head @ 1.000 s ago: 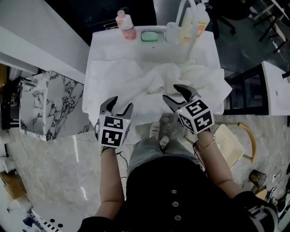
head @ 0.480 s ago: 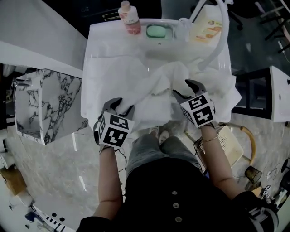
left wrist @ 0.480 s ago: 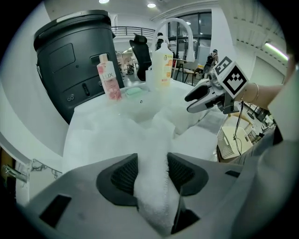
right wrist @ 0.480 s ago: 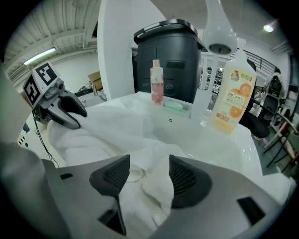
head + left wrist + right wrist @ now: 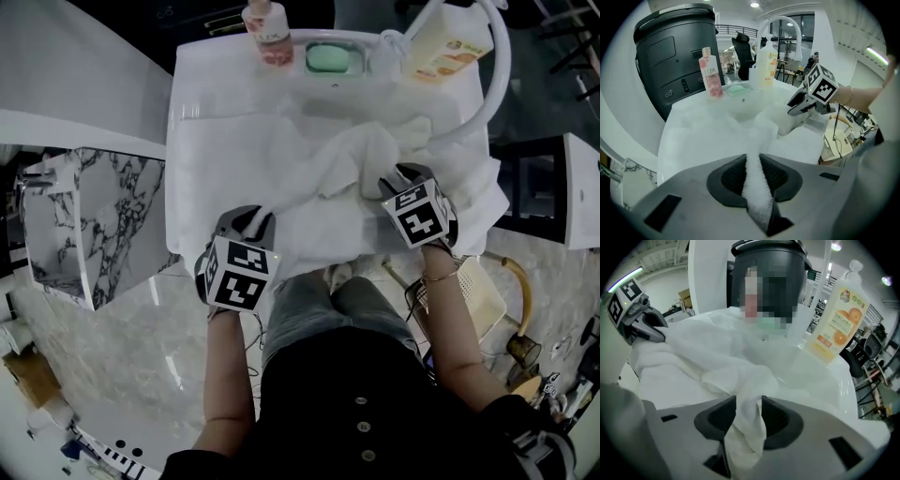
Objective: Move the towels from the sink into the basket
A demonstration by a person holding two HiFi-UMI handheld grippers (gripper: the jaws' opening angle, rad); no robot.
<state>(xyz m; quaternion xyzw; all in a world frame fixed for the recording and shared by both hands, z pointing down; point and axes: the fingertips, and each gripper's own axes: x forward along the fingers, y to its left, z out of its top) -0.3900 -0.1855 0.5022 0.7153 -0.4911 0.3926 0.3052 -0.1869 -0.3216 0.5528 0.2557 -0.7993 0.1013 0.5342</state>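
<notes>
At the sink (image 5: 185,112): white towels (image 5: 281,159), heaped in the basin and draped over its front rim. Left gripper (image 5: 251,217): jaws have just been closing and now pinch a towel fold at the near edge. Right gripper (image 5: 405,176): lower than a second ago, clamped on a bunched fold. Basket (image 5: 478,298): on the floor, well apart. Both grips look set, so the lift-out can probably begin.
</notes>
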